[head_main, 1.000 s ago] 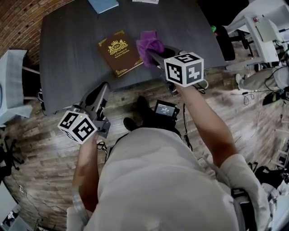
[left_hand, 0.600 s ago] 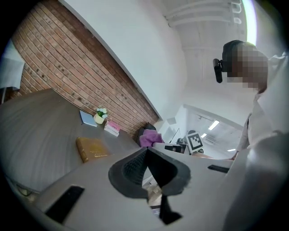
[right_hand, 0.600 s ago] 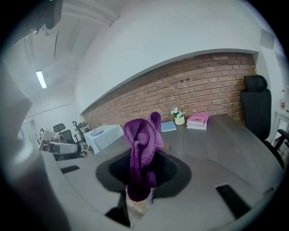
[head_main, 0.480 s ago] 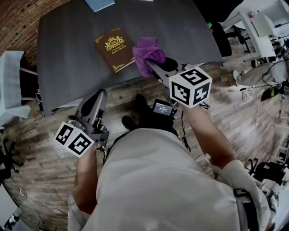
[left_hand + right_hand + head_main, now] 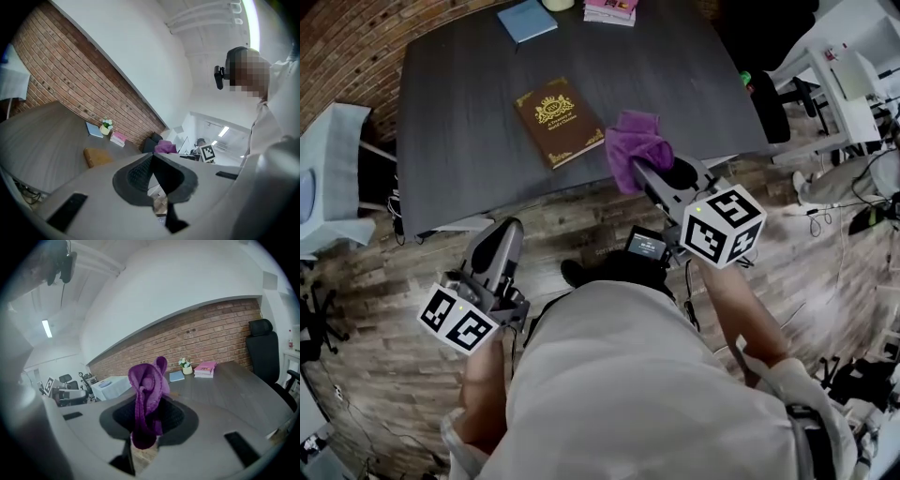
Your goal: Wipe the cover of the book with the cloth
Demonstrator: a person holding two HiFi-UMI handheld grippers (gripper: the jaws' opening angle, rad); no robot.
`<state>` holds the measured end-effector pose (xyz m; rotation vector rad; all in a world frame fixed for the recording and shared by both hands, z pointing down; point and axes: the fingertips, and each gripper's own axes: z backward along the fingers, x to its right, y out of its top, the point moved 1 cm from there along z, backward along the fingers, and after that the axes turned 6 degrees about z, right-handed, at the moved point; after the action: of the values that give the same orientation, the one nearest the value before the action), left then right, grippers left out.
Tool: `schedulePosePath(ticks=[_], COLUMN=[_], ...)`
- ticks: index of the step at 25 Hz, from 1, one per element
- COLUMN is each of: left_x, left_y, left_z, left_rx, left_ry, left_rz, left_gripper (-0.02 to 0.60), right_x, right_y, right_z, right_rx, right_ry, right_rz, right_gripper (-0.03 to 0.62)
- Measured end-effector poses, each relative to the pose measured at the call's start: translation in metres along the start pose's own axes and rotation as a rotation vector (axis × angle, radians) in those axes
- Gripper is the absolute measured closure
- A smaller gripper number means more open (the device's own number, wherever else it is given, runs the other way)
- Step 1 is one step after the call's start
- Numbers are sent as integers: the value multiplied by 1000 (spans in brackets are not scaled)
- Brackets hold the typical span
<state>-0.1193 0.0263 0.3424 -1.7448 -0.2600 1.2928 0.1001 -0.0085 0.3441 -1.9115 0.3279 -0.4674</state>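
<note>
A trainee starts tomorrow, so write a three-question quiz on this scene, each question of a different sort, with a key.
1. Multiple choice: what does the right gripper hold? A) a pink book B) a purple cloth C) nothing
2. True or false: the left gripper is shut with nothing between its jaws.
3. Fill in (open or closed): the brown book lies ___ on the grey table, cover up.
Key: 1 B; 2 true; 3 closed.
</note>
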Motion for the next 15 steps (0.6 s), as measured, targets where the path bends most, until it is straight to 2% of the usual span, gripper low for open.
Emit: schedulePosePath(ticks=[8,15], left_x=[24,62], left_y=[5,-20], left_z=[-21,-46], left_rx=[56,71], left_ry=[35,54], left_rz=[6,26], left_gripper=[574,574], right_x=[16,33], right_y=[16,16], right_z=[21,49], right_rx=[10,-10], right_ry=[43,93], right_rz=[10,27], right_gripper=[488,488])
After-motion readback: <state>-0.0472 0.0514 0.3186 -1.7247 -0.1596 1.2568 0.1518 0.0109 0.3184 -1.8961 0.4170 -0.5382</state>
